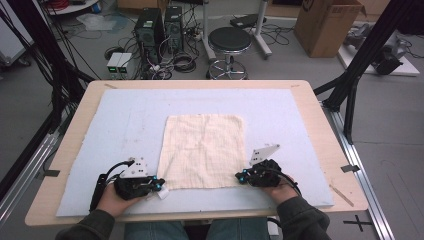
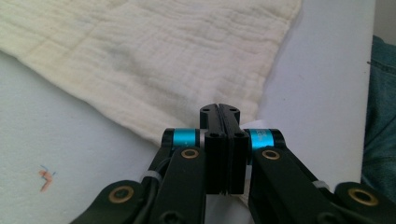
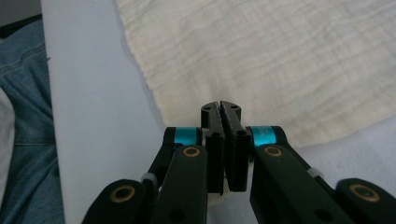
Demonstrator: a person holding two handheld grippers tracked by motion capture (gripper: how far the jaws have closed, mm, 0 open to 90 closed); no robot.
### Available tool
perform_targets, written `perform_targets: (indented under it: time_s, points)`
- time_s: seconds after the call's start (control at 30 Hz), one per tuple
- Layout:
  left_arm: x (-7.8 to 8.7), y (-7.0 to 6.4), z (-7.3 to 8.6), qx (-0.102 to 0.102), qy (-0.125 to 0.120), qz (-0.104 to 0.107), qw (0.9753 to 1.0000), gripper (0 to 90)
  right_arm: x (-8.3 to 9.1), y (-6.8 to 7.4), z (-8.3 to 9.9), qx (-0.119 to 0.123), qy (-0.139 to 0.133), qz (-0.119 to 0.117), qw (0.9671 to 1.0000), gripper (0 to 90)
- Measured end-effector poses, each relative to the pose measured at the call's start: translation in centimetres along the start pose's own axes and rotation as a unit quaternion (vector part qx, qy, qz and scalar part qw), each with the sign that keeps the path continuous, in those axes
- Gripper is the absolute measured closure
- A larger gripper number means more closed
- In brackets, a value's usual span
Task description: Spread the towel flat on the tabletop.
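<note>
The cream cloth [image 1: 204, 150] lies flat mid-tabletop, thin, limp and crinkled; its near corners suit pinching. The left gripper [image 2: 219, 110] and right gripper [image 3: 221, 107] each have jaws pressed together on one.

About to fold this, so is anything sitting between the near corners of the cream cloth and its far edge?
Nothing visible: the cream woven cloth lies flat on the pale blue mat, with each near corner clamped by the left gripper and right gripper.

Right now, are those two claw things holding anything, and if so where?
Yes, it seems. Each gripper is shut on a near corner of the cloth: left gripper at the near-left corner, right gripper at the near-right.
</note>
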State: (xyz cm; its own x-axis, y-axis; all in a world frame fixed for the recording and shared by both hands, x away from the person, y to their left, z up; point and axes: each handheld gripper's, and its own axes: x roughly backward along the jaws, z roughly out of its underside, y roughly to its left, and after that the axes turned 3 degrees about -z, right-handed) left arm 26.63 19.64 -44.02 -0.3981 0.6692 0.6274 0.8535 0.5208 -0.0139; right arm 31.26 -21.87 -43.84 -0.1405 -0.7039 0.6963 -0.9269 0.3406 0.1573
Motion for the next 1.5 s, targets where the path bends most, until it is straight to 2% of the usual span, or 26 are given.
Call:
perform_targets:
  time_s: [0.13, 0.3, 0.4, 0.57, 0.63, 0.67, 0.7, 0.77, 0.93, 1.13, 1.27, 1.37, 1.5]
  points:
    - [0.4, -0.5, 0.1, -0.003, -0.003, 0.001, 1.0000, 88.5, 0.6, 0.5, 0.4, 0.000, -0.003, -0.005, 1.0000, 88.6]
    - [0.8, -1.1, 0.2, -0.006, -0.004, 0.008, 0.9999, 88.4, 1.8, 1.2, 1.1, -0.001, -0.020, -0.009, 0.9998, 88.6]
    - [0.9, -1.7, 0.2, -0.018, -0.002, 0.007, 0.9998, 88.4, 2.0, 1.8, 1.5, 0.003, -0.017, -0.009, 0.9998, 88.6]
    - [1.1, -2.2, 0.4, -0.017, -0.002, 0.014, 0.9998, 88.2, 2.1, 2.4, 1.9, -0.001, -0.013, -0.017, 0.9998, 87.8]
    - [1.1, -2.2, 0.5, -0.013, -0.003, 0.018, 0.9998, 82.9, 2.1, 2.3, 1.9, -0.006, -0.020, -0.023, 0.9995, 77.5]
    - [1.2, -2.0, 0.4, -0.010, -0.005, 0.020, 0.9997, 79.6, 2.2, 2.3, 1.9, -0.009, -0.027, -0.028, 0.9992, 75.3]
    - [1.3, -1.9, 0.4, -0.004, -0.009, 0.021, 0.9997, 77.2, 2.3, 2.2, 1.8, -0.005, -0.034, -0.025, 0.9991, 71.9]
    - [1.4, -1.6, 0.3, 0.009, -0.018, 0.018, 0.9996, 69.1, 2.5, 2.1, 1.7, -0.012, -0.044, -0.022, 0.9987, 66.8]
    - [1.5, -0.7, 0.0, 0.028, -0.037, 0.005, 0.9989, 62.2, 2.8, 1.4, 1.2, -0.025, -0.072, 0.003, 0.9971, 54.3]
    - [1.4, -0.2, -0.7, 0.037, -0.058, -0.003, 0.9976, 57.4, 3.1, 0.8, 0.6, -0.036, -0.092, 0.008, 0.9951, 43.8]
    - [1.5, 0.0, -1.0, 0.045, -0.069, -0.009, 0.9966, 53.6, 3.4, 0.3, 0.4, -0.038, -0.105, 0.024, 0.9935, 36.8]
    - [1.6, 0.1, -1.1, 0.049, -0.076, -0.015, 0.9958, 51.1, 3.4, -0.1, 0.4, -0.043, -0.112, 0.034, 0.9922, 34.7]
    - [1.6, 0.2, -1.2, 0.048, -0.080, -0.030, 0.9952, 46.3, 3.7, -0.5, 0.3, -0.036, -0.121, 0.050, 0.9908, 33.1]
